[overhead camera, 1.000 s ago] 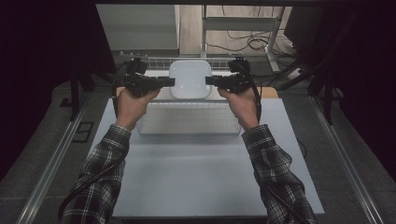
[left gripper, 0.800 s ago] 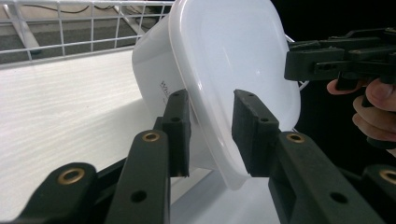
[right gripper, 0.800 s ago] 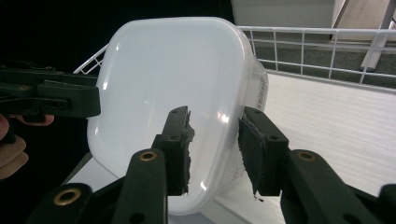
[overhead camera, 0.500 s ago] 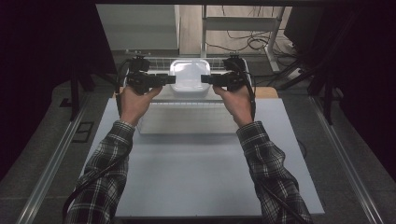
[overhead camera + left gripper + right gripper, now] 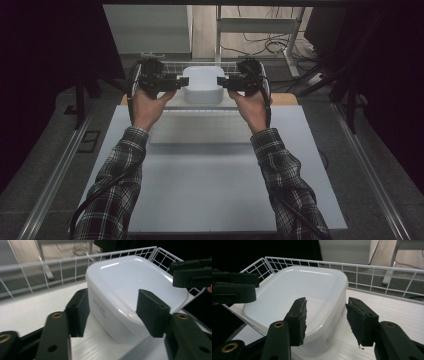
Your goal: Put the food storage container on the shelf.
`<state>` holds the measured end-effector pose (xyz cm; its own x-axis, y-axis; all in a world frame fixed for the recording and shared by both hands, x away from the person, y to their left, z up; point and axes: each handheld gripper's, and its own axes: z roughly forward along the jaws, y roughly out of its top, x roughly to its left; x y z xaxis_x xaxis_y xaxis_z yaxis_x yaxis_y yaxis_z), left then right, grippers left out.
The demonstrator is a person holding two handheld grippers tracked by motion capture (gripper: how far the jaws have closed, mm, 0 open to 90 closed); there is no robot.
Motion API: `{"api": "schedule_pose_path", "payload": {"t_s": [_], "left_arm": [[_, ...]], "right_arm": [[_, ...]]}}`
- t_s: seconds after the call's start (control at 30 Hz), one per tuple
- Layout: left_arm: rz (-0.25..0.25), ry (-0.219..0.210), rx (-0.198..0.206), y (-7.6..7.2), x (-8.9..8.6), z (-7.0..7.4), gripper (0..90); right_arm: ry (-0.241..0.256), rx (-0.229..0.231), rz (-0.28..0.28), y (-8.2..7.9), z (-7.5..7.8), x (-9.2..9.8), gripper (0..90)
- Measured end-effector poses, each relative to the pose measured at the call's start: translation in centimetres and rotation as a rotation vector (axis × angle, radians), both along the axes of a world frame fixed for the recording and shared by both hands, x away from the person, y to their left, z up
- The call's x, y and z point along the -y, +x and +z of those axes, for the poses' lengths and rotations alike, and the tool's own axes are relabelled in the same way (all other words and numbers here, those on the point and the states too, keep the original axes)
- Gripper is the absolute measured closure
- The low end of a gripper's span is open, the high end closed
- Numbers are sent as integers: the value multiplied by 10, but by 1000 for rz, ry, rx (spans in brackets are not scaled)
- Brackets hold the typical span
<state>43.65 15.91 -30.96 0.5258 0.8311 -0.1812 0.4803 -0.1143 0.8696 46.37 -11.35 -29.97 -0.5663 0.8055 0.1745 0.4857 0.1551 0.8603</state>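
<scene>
Table (image 5: 210, 190) pale, bare; room dark

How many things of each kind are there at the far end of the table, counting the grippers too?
White plastic container: 1
White wire basket: 1
Grippers: 2, left gripper and right gripper
Total: 4
</scene>
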Motion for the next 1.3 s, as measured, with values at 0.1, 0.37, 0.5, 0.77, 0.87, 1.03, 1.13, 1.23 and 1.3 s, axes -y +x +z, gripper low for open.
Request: {"api": "schedule_pose_path", "payload": {"t_s": [0.1,0.37,0.5,0.77,0.87,1.03,1.13,1.23,1.3], "left_arm": [[-48,-9,50,-11,3,4,357],[-152,-102,12,-27,1,-1,201],[-176,-122,6,-34,-1,-5,121],[-236,-109,2,-48,2,-20,82],[-253,-112,22,-54,1,-24,84],[-249,-103,49,-61,-1,-34,79],[-242,-109,53,-62,-3,-36,76],[-236,-111,57,-65,-5,-41,73],[-238,-110,57,-66,-5,-42,73]], "right_arm": [[45,43,38,-8,3,4,392],[36,54,130,-21,-3,6,127],[12,67,176,-27,-10,8,63],[-29,98,183,-39,-16,11,35],[-39,96,190,-42,-19,11,31],[-70,92,190,-46,-24,11,28],[-81,94,194,-48,-26,10,27],[-92,101,203,-53,-27,11,25],[-96,104,206,-55,-27,11,25]]}}
